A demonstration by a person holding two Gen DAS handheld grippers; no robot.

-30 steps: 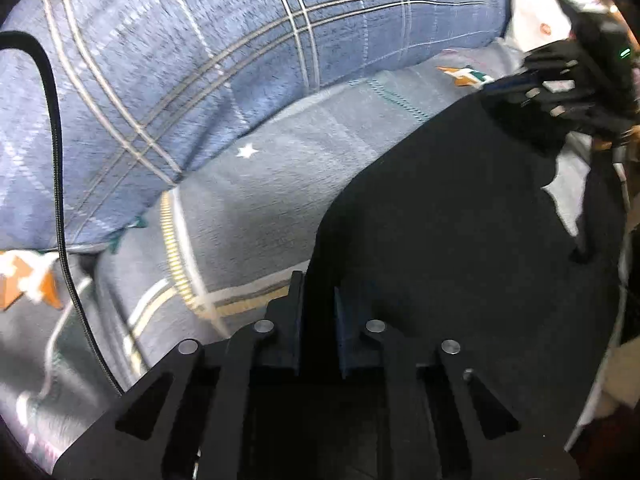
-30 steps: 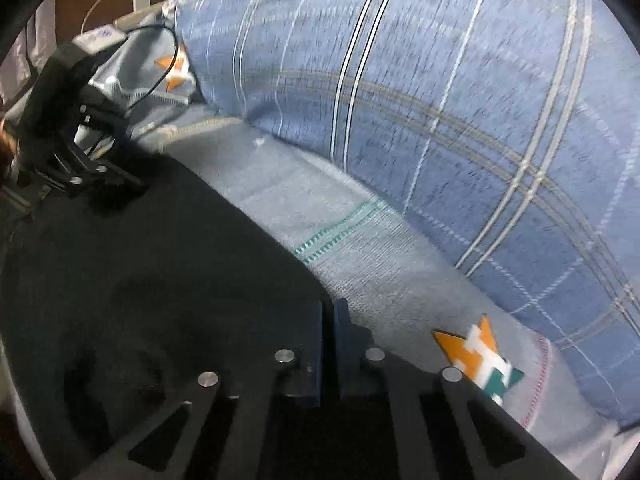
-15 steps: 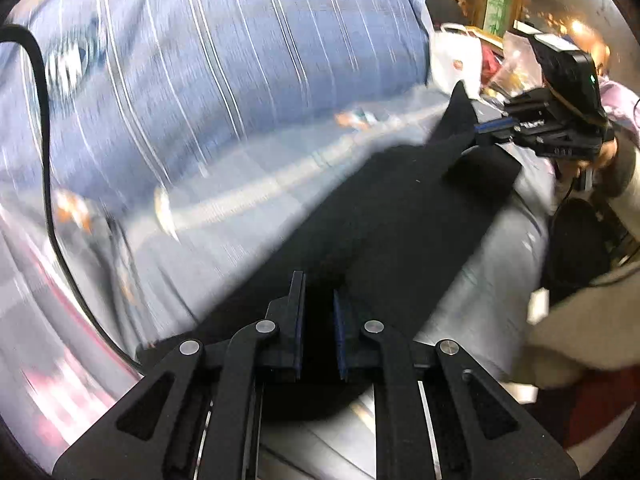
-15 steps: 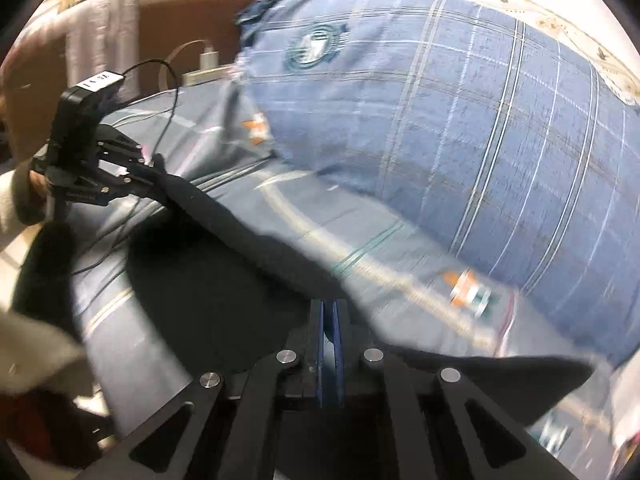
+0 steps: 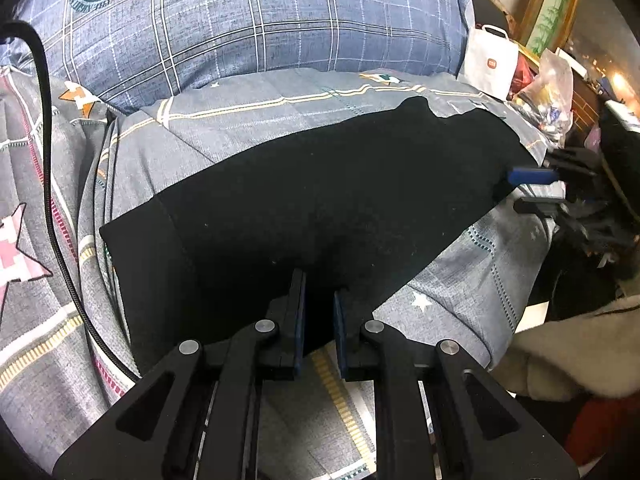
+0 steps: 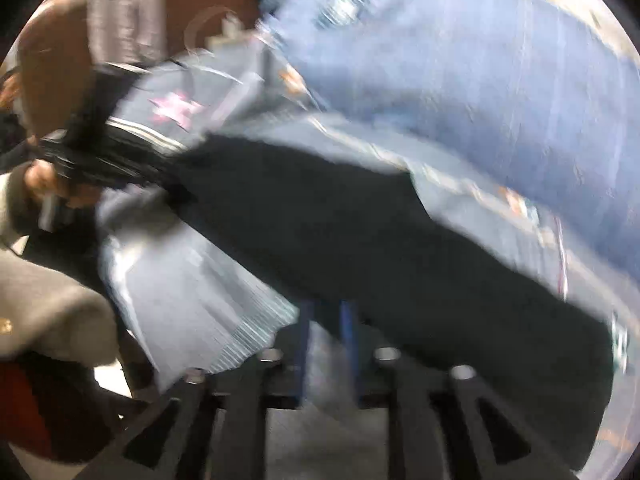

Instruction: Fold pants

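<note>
The black pants point(image 5: 320, 192) lie flat in a long band across the grey patterned bedspread point(image 5: 248, 120). My left gripper point(image 5: 319, 288) is at the pants' near edge with its jaws a little apart and cloth lying between them. My right gripper point(image 5: 532, 188) shows at the pants' far right end with its jaws parted beside the cloth. The right wrist view is blurred: the pants point(image 6: 360, 232) stretch across it, my right gripper point(image 6: 326, 312) has its blue fingers apart at their edge, and the left gripper point(image 6: 100, 164) is at the far end.
A big blue plaid pillow point(image 5: 248, 20) lies behind the pants. A black cable point(image 5: 52, 184) runs down the left side. A white paper bag point(image 5: 490, 62) and clutter point(image 5: 548, 92) stand at the right. A brown headboard point(image 6: 52, 64) is behind the bed.
Both grippers pulled back toward the bed's near edge and lowered the pants flat onto the bedspread. Both sets of jaws have parted from their tight grip. The right wrist view is still moving.
</note>
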